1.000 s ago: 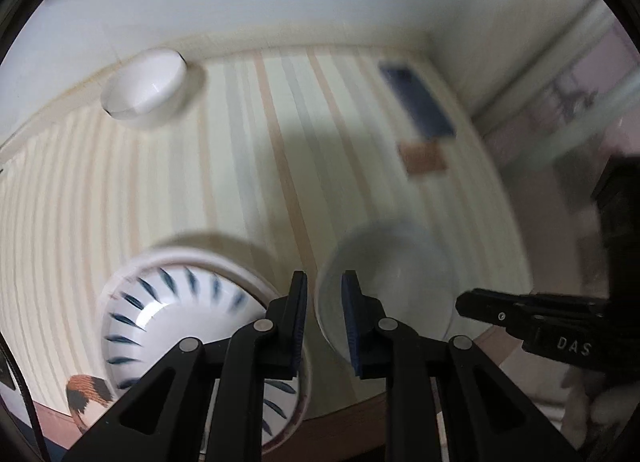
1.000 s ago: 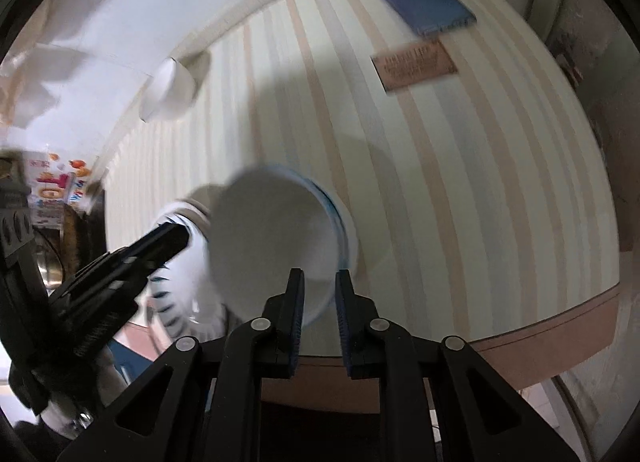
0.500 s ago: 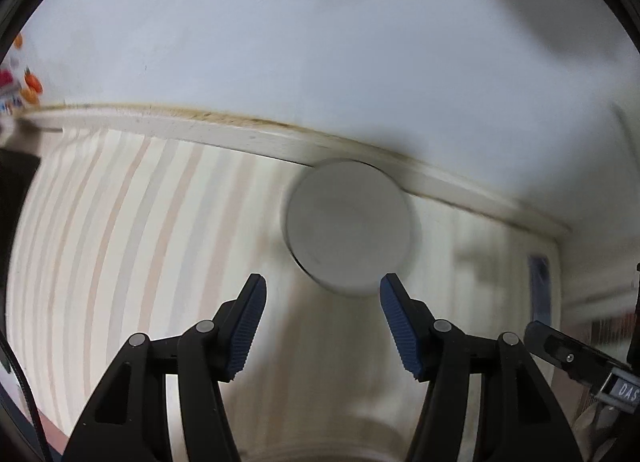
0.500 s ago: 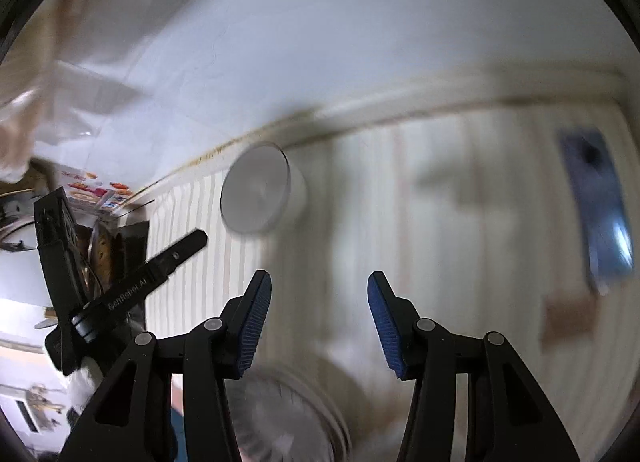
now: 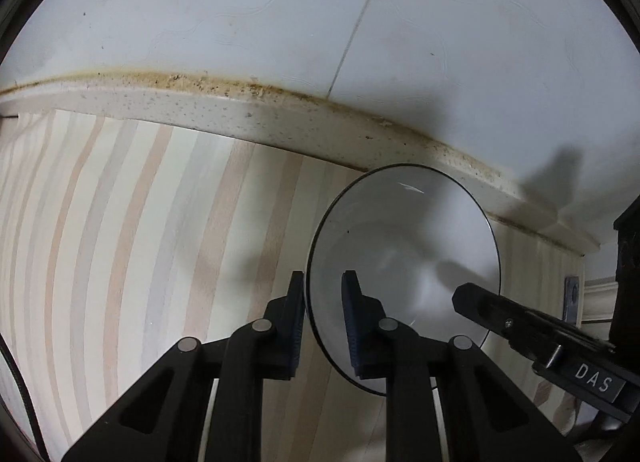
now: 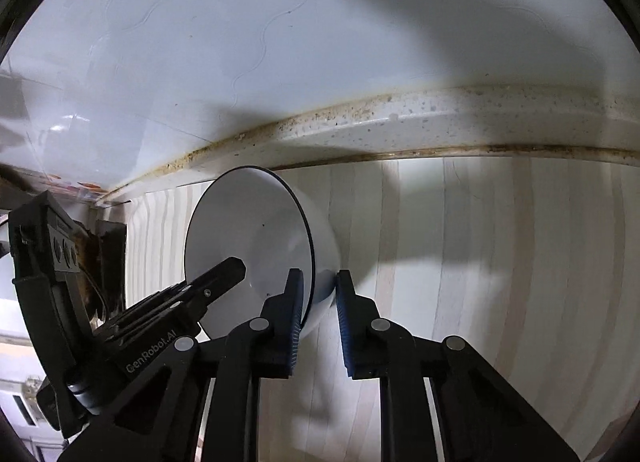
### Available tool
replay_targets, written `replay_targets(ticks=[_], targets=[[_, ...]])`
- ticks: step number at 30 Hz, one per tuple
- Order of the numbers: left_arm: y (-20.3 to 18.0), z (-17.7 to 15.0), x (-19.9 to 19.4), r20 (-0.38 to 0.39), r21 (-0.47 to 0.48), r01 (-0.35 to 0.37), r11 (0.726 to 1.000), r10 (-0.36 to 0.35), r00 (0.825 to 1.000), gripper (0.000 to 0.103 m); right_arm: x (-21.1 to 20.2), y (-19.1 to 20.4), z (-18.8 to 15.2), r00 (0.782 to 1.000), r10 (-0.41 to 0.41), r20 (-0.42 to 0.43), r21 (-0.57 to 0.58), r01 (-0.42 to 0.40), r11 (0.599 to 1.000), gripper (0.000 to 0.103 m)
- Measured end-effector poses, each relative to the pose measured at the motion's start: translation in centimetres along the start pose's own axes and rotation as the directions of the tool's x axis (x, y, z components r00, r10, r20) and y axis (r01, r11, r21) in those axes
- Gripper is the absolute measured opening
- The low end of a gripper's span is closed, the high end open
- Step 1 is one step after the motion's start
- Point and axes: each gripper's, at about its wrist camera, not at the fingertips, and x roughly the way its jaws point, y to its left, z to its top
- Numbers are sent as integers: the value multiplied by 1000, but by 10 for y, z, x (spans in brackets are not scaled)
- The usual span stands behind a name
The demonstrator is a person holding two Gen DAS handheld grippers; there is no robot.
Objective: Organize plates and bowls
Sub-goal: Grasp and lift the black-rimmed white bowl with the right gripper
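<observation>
Both sets of fingers clamp the white bowl's rim!

My left gripper [image 5: 322,322] pinches the bowl [image 5: 404,262] at nine o'clock, my right gripper [image 6: 318,320] at three o'clock, jaws just closed. It sits empty at the striped desk's [image 5: 140,242] far edge. Looks glazed, slippery, breakable: I'd grip the thin rim gently.

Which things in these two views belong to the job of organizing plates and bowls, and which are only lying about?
Belongs to the job:
- white bowl with a dark rim
- left gripper, shut on the bowl's rim
- right gripper, shut on the opposite rim

Just lying about:
- striped table cover
- phone at the table's edge, barely visible
</observation>
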Motion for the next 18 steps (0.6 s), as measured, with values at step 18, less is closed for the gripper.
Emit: replay_targets(ticks=[18], targets=[[-38,-46,-69,70,109,11,994,-19,997,16,-54,26,-55,995,-49,88,-12,50,999,18]])
